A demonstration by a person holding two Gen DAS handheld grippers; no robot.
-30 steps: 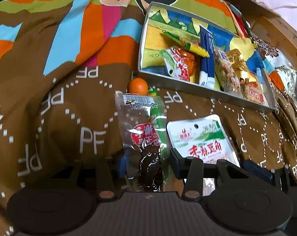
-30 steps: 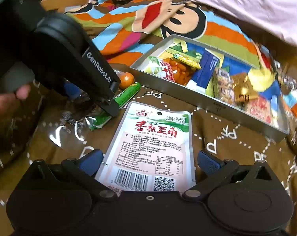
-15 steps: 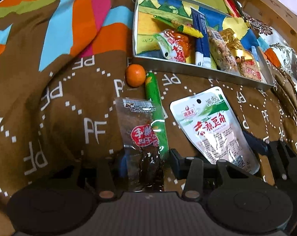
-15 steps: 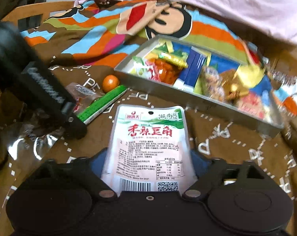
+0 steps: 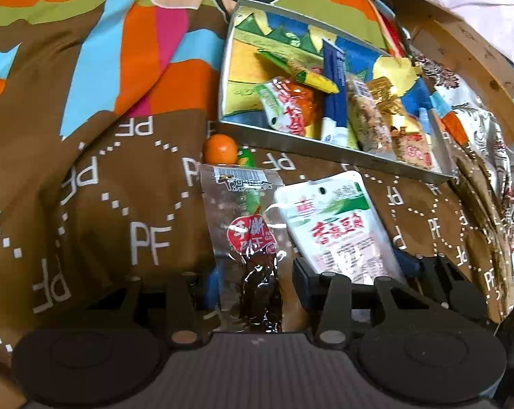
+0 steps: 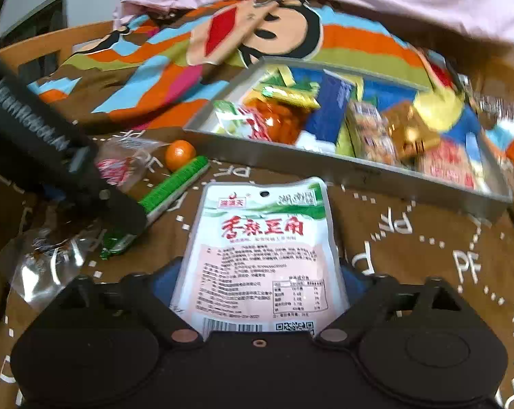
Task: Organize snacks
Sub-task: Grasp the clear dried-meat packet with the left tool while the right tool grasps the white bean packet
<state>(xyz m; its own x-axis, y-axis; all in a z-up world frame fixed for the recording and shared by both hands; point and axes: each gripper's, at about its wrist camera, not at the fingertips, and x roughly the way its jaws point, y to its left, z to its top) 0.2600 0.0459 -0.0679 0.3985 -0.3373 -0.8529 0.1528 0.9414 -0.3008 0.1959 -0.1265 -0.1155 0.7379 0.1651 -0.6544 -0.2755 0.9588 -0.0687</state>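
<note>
A: Your left hand-held gripper [image 5: 253, 283] — what's it on?

B: It's pinching the clear packet of dark dried meat [image 5: 246, 238], the one with the red label. The packet stands up from the fingers over the brown printed blanket [image 5: 120, 211].

A: And your right hand-held gripper [image 6: 260, 293]?

B: Its jaws have just been closing and then eased a touch wider. The white pouch with red characters [image 6: 260, 245] sits between the blue pads [image 6: 165, 279], which hug both of its side edges — you've got it pinched across its width.

A: Where is that pouch in the scene?

B: On the near side of the metal tray [image 6: 342, 170], right of the meat packet, with its hang hole pointing far, towards the tray.

A: What's in the tray?

B: It's crowded with snacks: an orange-red packet [image 5: 291, 105], a dark blue stick pack [image 5: 335, 81], gold wrappers [image 5: 386, 95]. The right end is blurred in your right view.

A: Anything loose?

B: A small orange [image 6: 179, 154] sits just beside the tray's near left corner, and a green stick snack [image 6: 168, 194] lies next to it, running near-left under your left hand-held gripper's finger [image 6: 86, 177].
</note>
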